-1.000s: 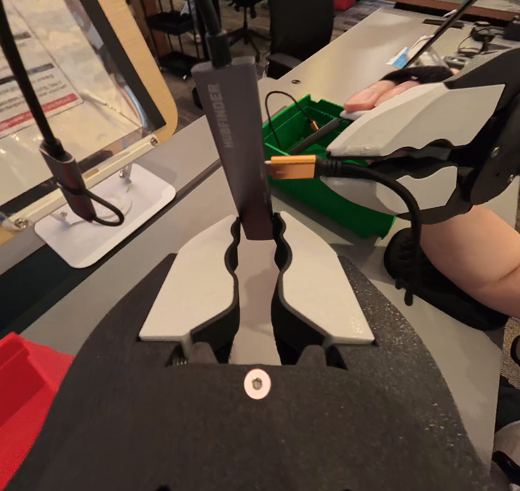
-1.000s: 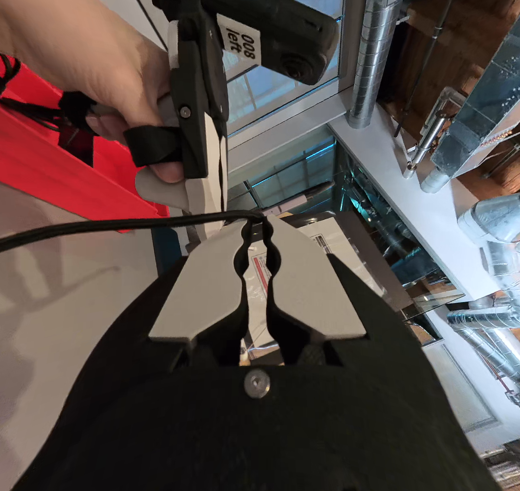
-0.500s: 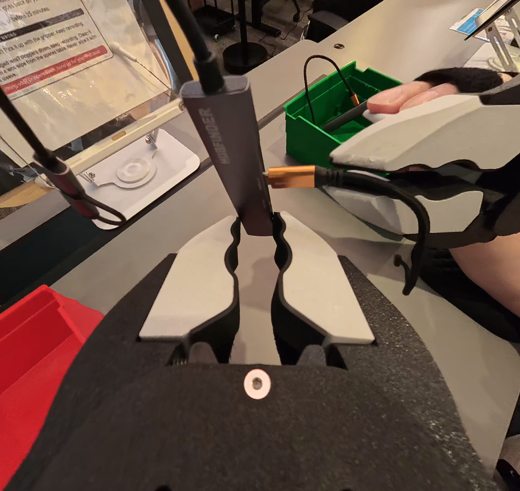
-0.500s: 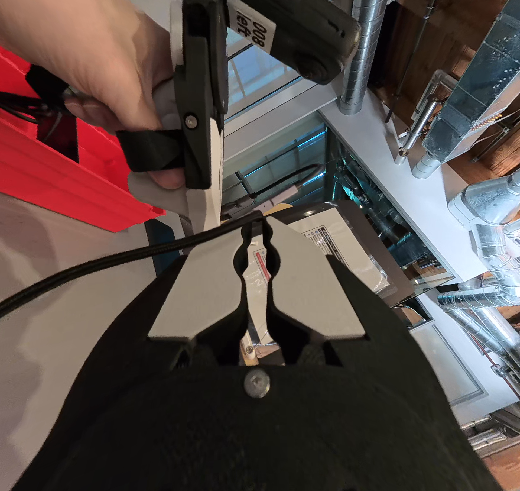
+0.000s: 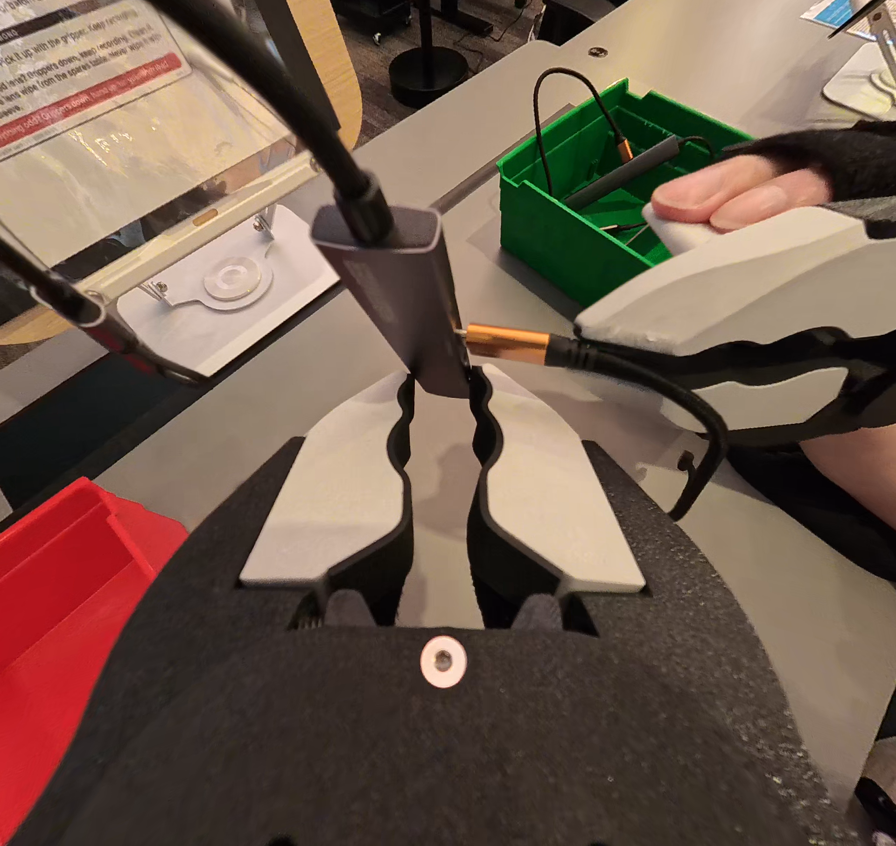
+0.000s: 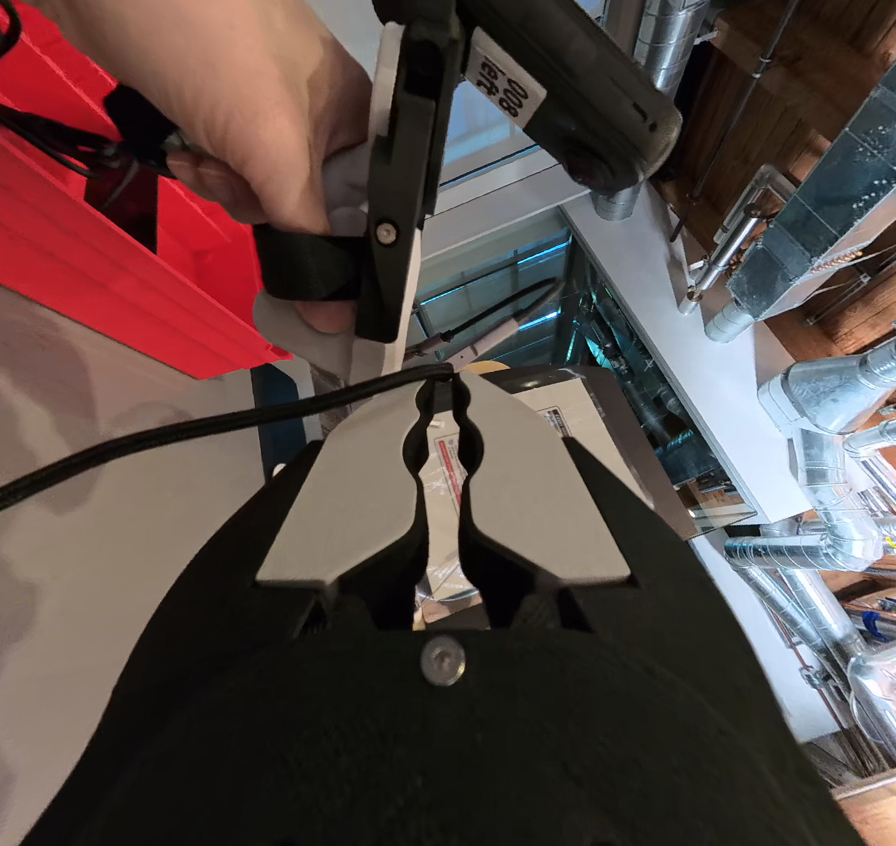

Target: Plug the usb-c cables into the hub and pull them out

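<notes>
My left gripper point(image 5: 439, 381) is shut on the lower end of a dark grey hub point(image 5: 392, 279), which leans up and to the left. Its thick black lead point(image 5: 232, 41) runs off the top. An orange USB-C plug point(image 5: 506, 343) meets the hub's right edge, with a sliver of its metal tip showing. My right gripper point(image 5: 611, 362) comes in from the right, shut on the black cable point(image 5: 679, 386) just behind the plug. In the right wrist view, my right gripper point(image 6: 443, 379) pinches that cable point(image 6: 194, 430) at its tips. The hub is hidden there behind the left gripper's white finger point(image 6: 402, 289).
A green bin point(image 5: 548, 240) at the back right holds another grey hub and an orange-tipped cable. A red bin point(image 5: 58, 580) sits at the near left. A clear sign stand point(image 5: 145, 143) on a white base point(image 5: 291, 279) stands at the back left. A person's hand grips each tool. The gap from one gripper's tips to the other's is roughly 6 cm.
The left gripper has tipped down, so the hub now shows more end-on and leans left. The orange plug has drawn slightly back from the hub; its metal tip now shows.
</notes>
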`<state>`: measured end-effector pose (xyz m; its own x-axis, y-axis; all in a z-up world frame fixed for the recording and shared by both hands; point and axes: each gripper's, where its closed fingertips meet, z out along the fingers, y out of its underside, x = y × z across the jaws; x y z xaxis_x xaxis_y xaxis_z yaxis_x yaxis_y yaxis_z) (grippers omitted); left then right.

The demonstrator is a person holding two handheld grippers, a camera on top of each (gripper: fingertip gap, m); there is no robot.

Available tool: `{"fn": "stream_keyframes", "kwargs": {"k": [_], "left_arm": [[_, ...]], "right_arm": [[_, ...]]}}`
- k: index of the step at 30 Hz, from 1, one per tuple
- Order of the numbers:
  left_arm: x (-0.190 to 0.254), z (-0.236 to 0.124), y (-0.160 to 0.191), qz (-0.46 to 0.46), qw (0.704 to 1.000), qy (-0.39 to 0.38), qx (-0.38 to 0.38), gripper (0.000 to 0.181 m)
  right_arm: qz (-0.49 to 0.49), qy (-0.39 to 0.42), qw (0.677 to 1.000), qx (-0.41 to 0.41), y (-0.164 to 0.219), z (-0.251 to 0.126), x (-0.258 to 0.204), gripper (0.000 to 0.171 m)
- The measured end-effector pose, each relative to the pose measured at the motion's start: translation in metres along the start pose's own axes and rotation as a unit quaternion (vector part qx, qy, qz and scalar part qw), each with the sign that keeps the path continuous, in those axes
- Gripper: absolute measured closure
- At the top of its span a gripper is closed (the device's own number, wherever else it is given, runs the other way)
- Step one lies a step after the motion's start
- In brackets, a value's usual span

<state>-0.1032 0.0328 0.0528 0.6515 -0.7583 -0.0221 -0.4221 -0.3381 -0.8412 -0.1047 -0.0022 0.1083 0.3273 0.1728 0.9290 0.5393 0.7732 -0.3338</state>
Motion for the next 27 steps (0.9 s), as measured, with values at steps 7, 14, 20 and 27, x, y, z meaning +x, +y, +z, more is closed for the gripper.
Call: {"fn": "stream_keyframes", "kwargs": {"k": [7, 14, 20, 27], "left_arm": [[0.004, -0.001, -0.003, 0.009, 1.000, 0.013, 0.010, 0.160], [0.021, -0.007, -0.019, 0.017, 0.996, 0.065, 0.063, 0.160], [0.028, -0.016, -0.027, 0.044, 0.994, 0.060, 0.085, 0.160], [0.009, -0.011, -0.009, 0.011, 1.000, -0.004, 0.019, 0.160]], "right_arm": [[0.067, -0.002, 0.998, 0.014, 0.004, -0.004, 0.008, 0.164], [0.093, 0.010, 0.994, 0.049, -0.008, -0.013, 0.022, 0.165], [0.083, 0.023, 0.995, 0.059, -0.017, -0.020, 0.031, 0.165], [0.120, 0.009, 0.992, 0.025, 0.000, -0.006, 0.019, 0.165]]}}
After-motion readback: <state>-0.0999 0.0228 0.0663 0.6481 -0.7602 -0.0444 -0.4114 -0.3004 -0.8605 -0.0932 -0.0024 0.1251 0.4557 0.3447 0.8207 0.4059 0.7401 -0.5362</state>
